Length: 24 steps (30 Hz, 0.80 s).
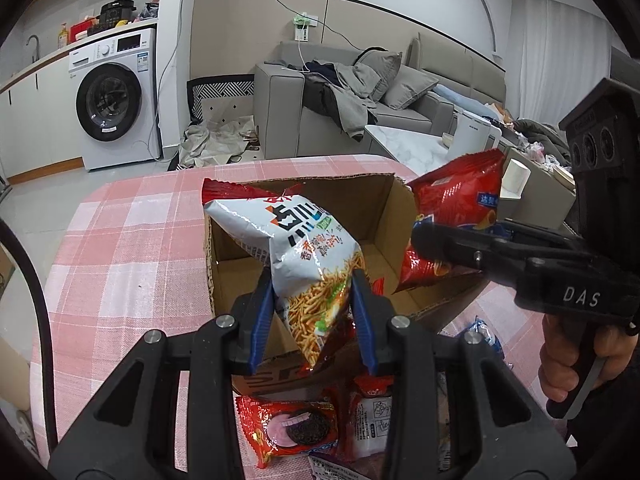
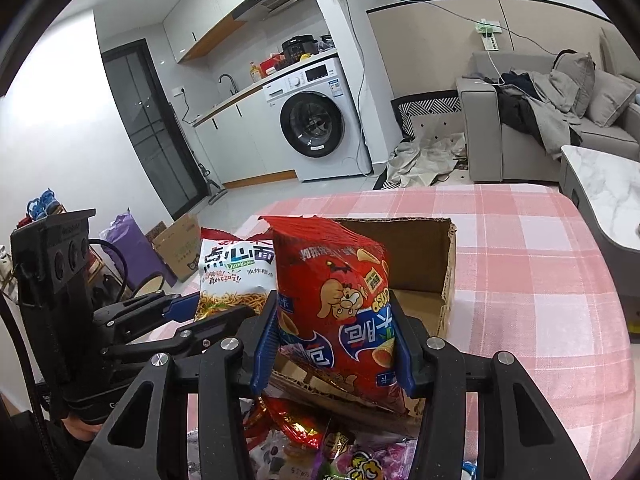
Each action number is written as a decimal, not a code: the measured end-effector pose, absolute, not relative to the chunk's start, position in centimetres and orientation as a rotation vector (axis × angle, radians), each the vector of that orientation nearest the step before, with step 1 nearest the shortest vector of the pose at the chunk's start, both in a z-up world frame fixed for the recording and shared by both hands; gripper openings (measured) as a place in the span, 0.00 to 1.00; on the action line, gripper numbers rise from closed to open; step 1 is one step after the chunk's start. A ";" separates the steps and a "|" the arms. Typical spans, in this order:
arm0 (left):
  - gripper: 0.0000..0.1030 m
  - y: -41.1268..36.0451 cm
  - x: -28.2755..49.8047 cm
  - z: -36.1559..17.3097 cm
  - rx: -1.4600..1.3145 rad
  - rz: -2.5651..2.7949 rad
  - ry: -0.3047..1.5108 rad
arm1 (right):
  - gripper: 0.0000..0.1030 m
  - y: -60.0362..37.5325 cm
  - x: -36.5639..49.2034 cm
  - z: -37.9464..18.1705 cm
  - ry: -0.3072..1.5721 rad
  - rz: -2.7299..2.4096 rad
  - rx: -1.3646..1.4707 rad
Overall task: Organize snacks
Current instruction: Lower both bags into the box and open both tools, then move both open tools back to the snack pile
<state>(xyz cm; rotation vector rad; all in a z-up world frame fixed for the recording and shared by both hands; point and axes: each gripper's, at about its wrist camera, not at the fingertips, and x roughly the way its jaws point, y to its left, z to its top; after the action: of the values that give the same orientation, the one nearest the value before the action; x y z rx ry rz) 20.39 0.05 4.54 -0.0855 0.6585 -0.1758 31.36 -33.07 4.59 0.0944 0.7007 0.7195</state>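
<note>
My left gripper [image 1: 312,304] is shut on a white noodle-snack bag [image 1: 296,248] and holds it over the open cardboard box [image 1: 384,208]. The white bag also shows in the right wrist view [image 2: 232,276]. My right gripper [image 2: 334,344] is shut on a red chip bag [image 2: 336,296], held upside down above the box's near edge [image 2: 448,272]. In the left wrist view the red bag [image 1: 452,216] hangs at the box's right side, clamped by the right gripper [image 1: 432,246]. The box floor looks bare.
Loose snack packets lie on the pink checked tablecloth [image 1: 120,248] in front of the box: a red cookie pack [image 1: 292,432], a white packet [image 1: 372,424], and several colourful ones [image 2: 320,440]. A sofa [image 1: 360,96] and a washing machine [image 1: 116,96] stand beyond the table.
</note>
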 end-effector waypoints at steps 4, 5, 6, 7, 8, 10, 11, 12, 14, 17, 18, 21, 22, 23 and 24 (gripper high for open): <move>0.32 0.1 20.8 4.2 -0.058 -0.175 0.657 | 0.47 -32.7 31.9 4.1 0.716 0.713 0.091; 0.32 0.1 20.9 4.1 -0.056 -0.178 0.662 | 0.47 -32.7 32.0 4.0 0.720 0.712 0.091; 0.32 0.1 21.1 3.9 -0.055 -0.182 0.669 | 0.47 -32.6 32.1 3.9 0.723 0.711 0.090; 0.32 0.1 21.2 3.8 -0.056 -0.184 0.673 | 0.47 -32.5 32.1 3.8 0.724 0.710 0.088; 0.32 0.1 21.3 3.7 -0.056 -0.185 0.675 | 0.47 -32.5 32.1 3.8 0.723 0.707 0.085; 0.32 0.1 21.4 3.6 -0.054 -0.183 0.672 | 0.47 -32.5 32.1 3.6 0.725 0.704 0.084; 0.32 0.1 21.4 3.6 -0.053 -0.182 0.670 | 0.48 -32.5 32.2 3.6 0.727 0.704 0.084; 0.32 0.2 21.4 3.6 -0.054 -0.183 0.666 | 0.48 -32.5 32.2 3.7 0.727 0.704 0.082; 0.33 0.4 21.2 3.8 -0.060 -0.188 0.657 | 0.50 -32.5 31.9 3.9 0.713 0.700 0.072; 0.36 0.6 20.8 4.3 -0.062 -0.194 0.645 | 0.52 -33.0 31.4 4.4 0.689 0.688 0.068; 0.45 0.7 20.5 4.5 -0.063 -0.192 0.642 | 0.54 -33.3 31.3 4.6 0.682 0.683 0.067; 0.72 1.0 19.4 5.2 -0.076 -0.182 0.623 | 0.78 -34.0 30.6 4.9 0.661 0.665 0.067; 0.75 1.2 18.9 5.4 -0.082 -0.180 0.612 | 0.87 -34.4 30.2 5.0 0.652 0.663 0.068; 0.80 1.2 18.5 5.7 -0.084 -0.176 0.606 | 0.90 -34.8 29.7 5.2 0.642 0.667 0.072; 0.81 1.1 18.0 5.9 -0.082 -0.171 0.599 | 0.93 -35.2 29.3 5.3 0.638 0.669 0.075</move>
<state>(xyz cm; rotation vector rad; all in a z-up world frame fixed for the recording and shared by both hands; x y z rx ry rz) 18.03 1.06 5.90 -0.0822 0.5987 -0.1705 29.27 -35.23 5.25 0.0752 0.6377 0.6695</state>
